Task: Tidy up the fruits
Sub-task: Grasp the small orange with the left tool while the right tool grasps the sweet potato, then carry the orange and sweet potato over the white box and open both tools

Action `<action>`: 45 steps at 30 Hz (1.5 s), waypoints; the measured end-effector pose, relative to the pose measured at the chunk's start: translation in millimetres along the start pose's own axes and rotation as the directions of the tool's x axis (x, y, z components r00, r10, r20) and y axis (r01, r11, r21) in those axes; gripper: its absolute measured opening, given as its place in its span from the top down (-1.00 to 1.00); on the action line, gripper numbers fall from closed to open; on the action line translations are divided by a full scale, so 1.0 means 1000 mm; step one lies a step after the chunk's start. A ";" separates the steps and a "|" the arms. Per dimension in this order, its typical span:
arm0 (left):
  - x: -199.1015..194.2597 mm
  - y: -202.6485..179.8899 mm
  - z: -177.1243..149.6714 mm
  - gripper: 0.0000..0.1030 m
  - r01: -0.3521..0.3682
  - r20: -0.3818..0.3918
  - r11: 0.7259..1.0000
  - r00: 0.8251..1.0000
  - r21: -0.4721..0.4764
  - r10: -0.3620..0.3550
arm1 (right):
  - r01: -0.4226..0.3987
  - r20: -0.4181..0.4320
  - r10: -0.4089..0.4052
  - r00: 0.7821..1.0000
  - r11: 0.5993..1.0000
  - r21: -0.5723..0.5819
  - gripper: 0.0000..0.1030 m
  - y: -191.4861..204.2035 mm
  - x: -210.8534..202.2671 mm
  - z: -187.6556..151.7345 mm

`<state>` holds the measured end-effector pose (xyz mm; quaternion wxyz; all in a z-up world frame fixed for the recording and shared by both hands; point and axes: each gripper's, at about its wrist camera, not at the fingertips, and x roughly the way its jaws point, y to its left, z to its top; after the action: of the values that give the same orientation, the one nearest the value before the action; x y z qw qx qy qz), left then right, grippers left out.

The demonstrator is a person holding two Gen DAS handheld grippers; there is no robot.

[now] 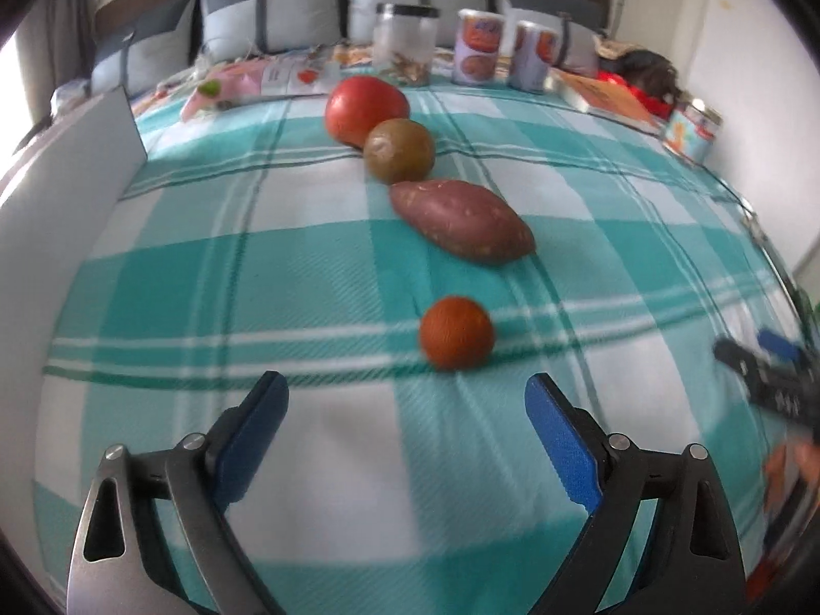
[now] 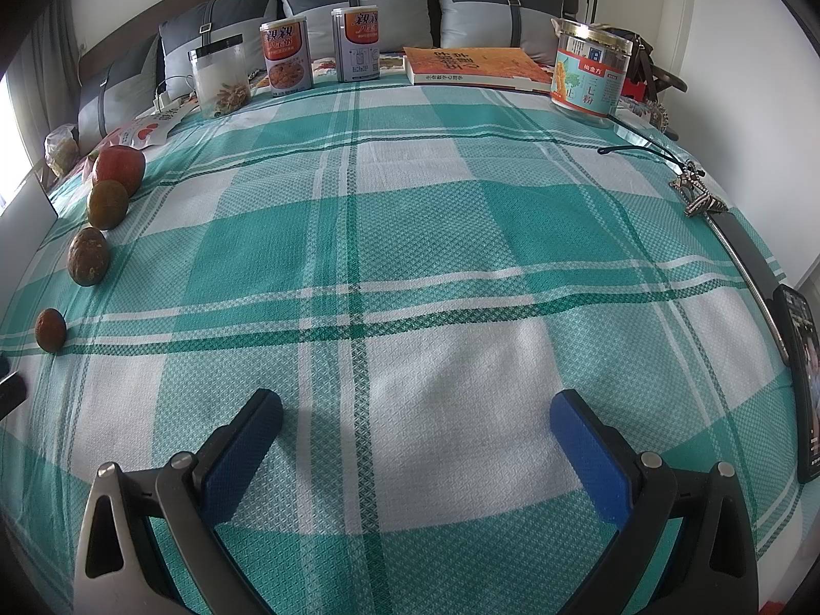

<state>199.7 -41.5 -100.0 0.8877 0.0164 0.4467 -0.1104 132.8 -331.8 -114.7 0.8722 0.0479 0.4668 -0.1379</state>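
Several items lie in a line on the teal checked cloth: a red tomato, a green-brown round fruit, a purple sweet potato and a small orange fruit. My left gripper is open and empty, just short of the small orange fruit. The same line shows at the left edge of the right wrist view: tomato, round fruit, sweet potato, small orange fruit. My right gripper is open and empty over bare cloth.
At the back stand a clear jar, two cans, an orange book and a labelled tin. A white board stands at the left. A phone and a key bunch lie at the right edge.
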 end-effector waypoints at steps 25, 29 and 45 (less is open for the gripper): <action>-0.127 0.090 -0.045 0.49 0.074 0.056 0.992 0.996 -0.098 -0.069 | -0.375 -0.345 0.227 0.911 0.805 -0.459 -0.20 0.246 0.042 0.124; -0.159 0.107 -0.044 0.49 0.078 0.099 0.992 0.993 -0.100 -0.068 | -0.326 -0.425 0.102 0.900 0.804 -0.498 0.20 0.256 0.057 0.122; -0.204 0.226 -0.027 0.49 0.008 0.153 0.961 0.988 -0.278 0.036 | -0.794 -0.423 0.853 0.306 0.474 0.381 0.20 0.184 0.013 0.089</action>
<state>107.9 219.5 30.6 0.9143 -0.1139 0.3864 -0.0412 263.7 -177.0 -83.6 0.6342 0.3612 0.6016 0.3247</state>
